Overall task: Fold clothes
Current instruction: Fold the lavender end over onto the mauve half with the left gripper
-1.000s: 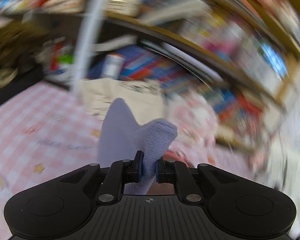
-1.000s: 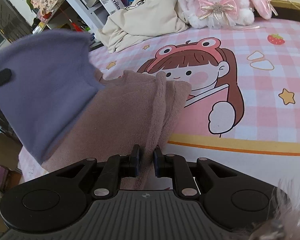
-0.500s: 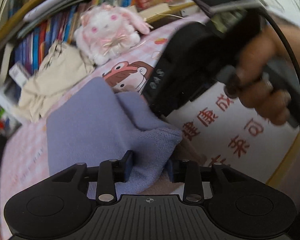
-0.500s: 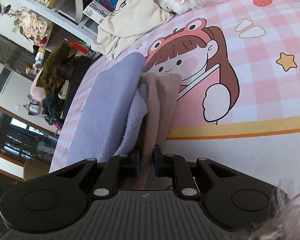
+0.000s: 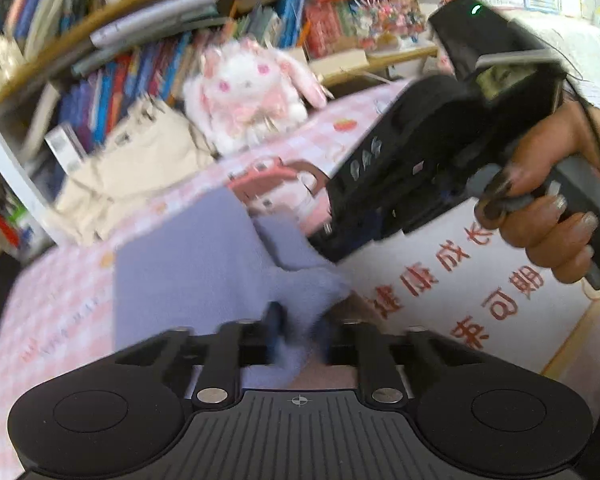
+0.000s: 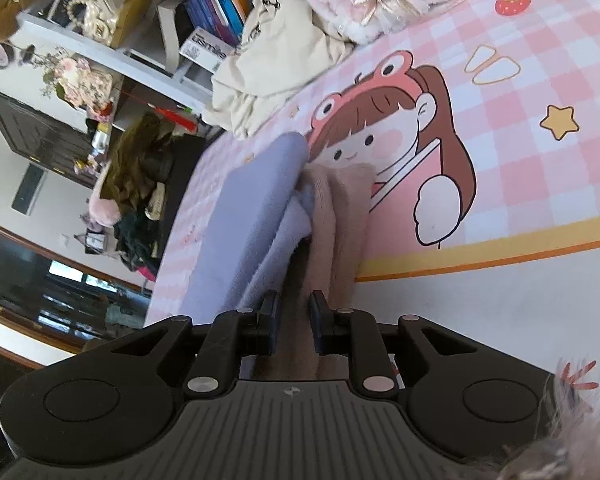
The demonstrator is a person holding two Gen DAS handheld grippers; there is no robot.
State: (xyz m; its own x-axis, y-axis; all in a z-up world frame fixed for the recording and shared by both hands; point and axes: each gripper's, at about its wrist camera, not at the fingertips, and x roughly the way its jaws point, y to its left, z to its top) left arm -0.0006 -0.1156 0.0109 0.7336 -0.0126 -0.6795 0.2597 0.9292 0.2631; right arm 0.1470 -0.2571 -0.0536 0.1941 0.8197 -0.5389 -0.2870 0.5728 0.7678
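A lavender garment [image 5: 188, 272] lies folded on the pink checked table cover, on top of a dusty-pink garment [image 6: 340, 216]. It also shows in the right wrist view [image 6: 252, 216]. My left gripper [image 5: 298, 330] is open, its jaws apart around the lavender cloth's near corner. My right gripper [image 6: 293, 316] is open a little, jaws apart over the edge of the pink garment. The right gripper also appears in the left wrist view [image 5: 420, 152], held by a hand, its tip at the stack.
A cream tote bag [image 5: 132, 164] and a white-pink plush rabbit [image 5: 248, 88] sit at the back of the table, before a bookshelf [image 5: 180, 40]. The cover has a cartoon girl print [image 6: 392, 128]. The table's left edge [image 6: 180, 220] drops to a cluttered floor.
The left gripper brought the lavender cloth down over the pink garment and opened its jaws. The right gripper's jaws parted from the pink garment. The stack now lies flatter.
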